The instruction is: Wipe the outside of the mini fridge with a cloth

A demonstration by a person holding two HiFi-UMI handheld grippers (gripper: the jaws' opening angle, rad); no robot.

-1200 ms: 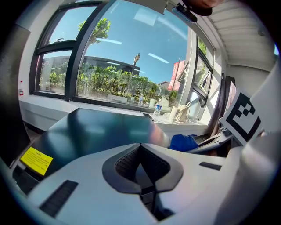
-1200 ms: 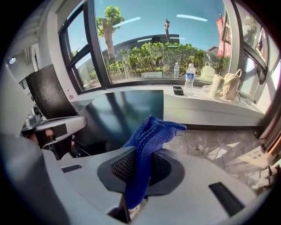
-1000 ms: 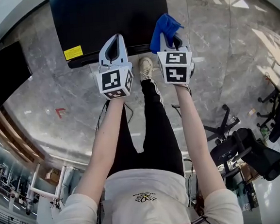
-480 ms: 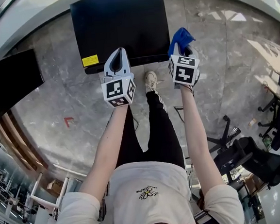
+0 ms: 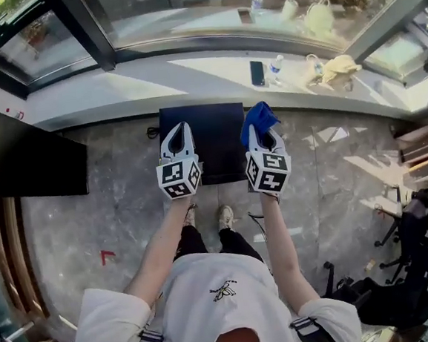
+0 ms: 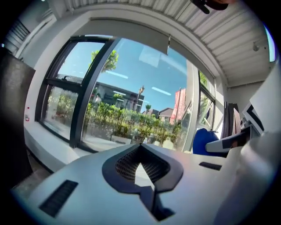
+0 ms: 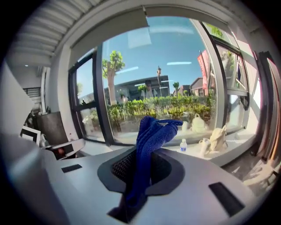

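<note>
The black mini fridge stands on the floor against the window ledge, seen from above in the head view. Both grippers are held side by side above it. My left gripper is shut with nothing in it, its jaws meeting over the fridge's left part. My right gripper is shut on a blue cloth, which sticks up over the fridge's right edge. The right gripper view has the cloth rising from the shut jaws towards the window. In the left gripper view, the cloth shows at the right. Neither gripper view shows the fridge.
A large black cabinet stands to the left. The window ledge behind the fridge carries a phone, a water bottle and bags. Office chairs crowd the lower right. The floor is grey stone.
The head view has pulled back and up, so the fridge looks smaller and the window ledge has come into sight. Both grippers stay side by side, the cloth still held.
</note>
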